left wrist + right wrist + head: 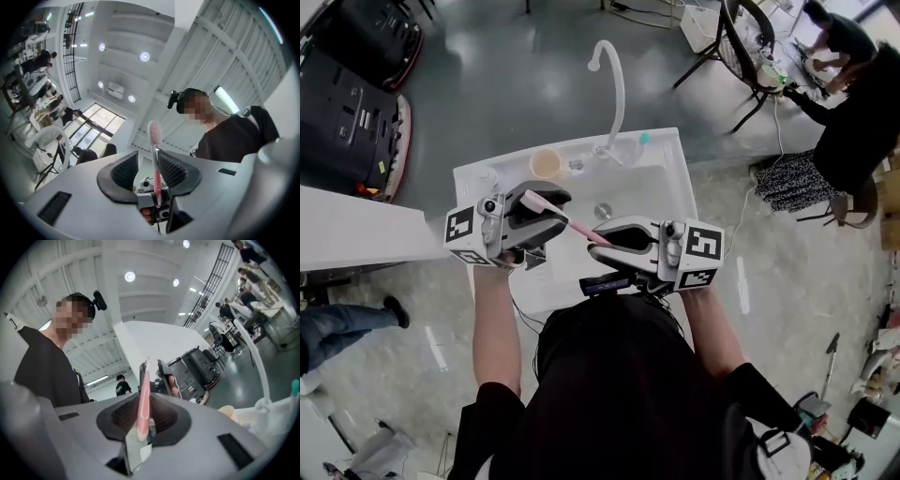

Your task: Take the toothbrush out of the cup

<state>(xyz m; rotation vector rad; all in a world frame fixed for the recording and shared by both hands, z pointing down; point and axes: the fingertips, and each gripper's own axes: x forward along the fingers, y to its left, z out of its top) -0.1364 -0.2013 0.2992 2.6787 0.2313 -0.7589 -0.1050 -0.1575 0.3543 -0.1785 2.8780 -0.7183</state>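
inside right gripper [598, 236], toothbrush [574, 223], head through left gripper [565, 212]

in the head view the right gripper [605, 239] hides the handle end of the toothbrush [567, 221].

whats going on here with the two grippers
A person stands at a small white sink with a gripper in each hand, and a pink toothbrush spans the gap between them. The right gripper is clamped on the brush's handle. The left gripper has the brush between its jaws, but they stand apart and do not press on it. The cup sits on the sink's back rim, the brush already out of it.
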